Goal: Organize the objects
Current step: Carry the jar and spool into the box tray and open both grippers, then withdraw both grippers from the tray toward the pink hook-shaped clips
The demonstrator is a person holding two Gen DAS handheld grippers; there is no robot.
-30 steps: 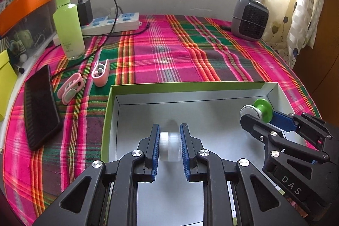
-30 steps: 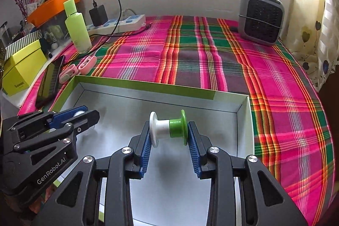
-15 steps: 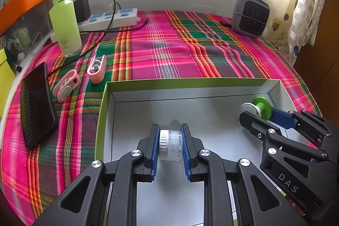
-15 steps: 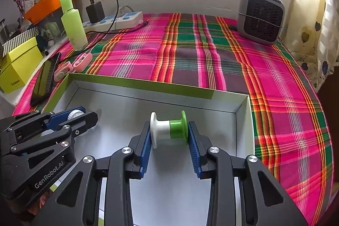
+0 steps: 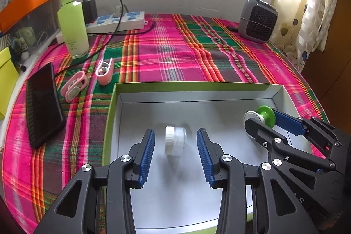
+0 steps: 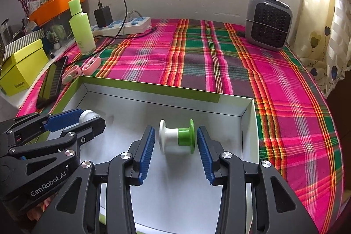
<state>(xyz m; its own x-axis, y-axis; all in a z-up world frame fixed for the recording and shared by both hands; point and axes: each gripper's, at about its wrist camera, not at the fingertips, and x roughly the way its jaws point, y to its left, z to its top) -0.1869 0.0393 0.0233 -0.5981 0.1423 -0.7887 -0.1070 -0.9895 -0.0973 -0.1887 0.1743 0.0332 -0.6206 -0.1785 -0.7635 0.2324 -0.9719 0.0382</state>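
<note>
Your left gripper (image 5: pixel 175 155) stands spread inside the box (image 5: pixel 193 87), and the small white jar (image 5: pixel 174 143) lies free between its pads, touching neither; it looks blurred, so you cannot be sure it has settled. Your right gripper (image 6: pixel 175 147) is spread too, with the white-and-green spool (image 6: pixel 177 136) on the box floor between its pads, just clear of both. The spool's long axis runs across from pad to pad, white end toward the box's left wall, green end toward its right wall, so I judge a straight pull back clears it. The jar sits nearer the box's left wall, the spool nearer the right. The left view shows the jar whole; in the right view the left gripper's fingers hide most of it.
</note>
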